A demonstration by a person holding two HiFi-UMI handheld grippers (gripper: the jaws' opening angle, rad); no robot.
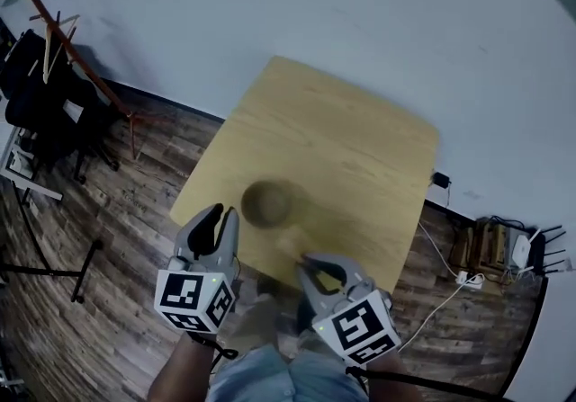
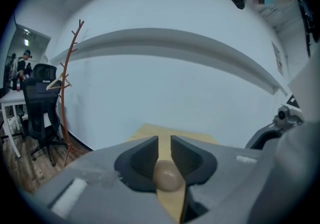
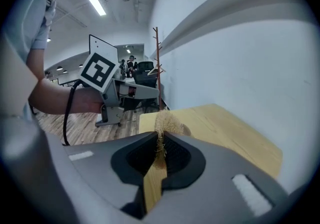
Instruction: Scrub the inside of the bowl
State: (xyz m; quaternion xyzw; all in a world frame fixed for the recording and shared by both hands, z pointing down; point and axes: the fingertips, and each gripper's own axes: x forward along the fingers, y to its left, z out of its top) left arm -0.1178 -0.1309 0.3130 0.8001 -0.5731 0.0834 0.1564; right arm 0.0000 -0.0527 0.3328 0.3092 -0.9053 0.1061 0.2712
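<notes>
The bowl (image 1: 267, 203) stands upright on the table (image 1: 360, 148), towards its near edge and well in from the sides; its inside looks dark and blurred, so I cannot tell what it holds. Just beside it, nearer the person, is the pale head of the brush (image 1: 292, 244); whether the bristles touch the rim is not clear. The right gripper (image 1: 317, 267) has its jaws pressed onto the brush's wooden handle, with the bristle tuft sticking out past the tips. The left gripper (image 1: 214, 222) is near the bowl on the other side; its jaws stand apart with nothing between the pads, and in the left gripper view the bowl shows through the gap, farther off on the table. Both grippers are over the table's near edge, each in a hand. Around the table lies a plank floor (image 1: 108, 301); a coat rack (image 1: 54, 40) and a dark chair (image 1: 36, 103) stand at the left by the white wall (image 1: 315, 4).
</notes>
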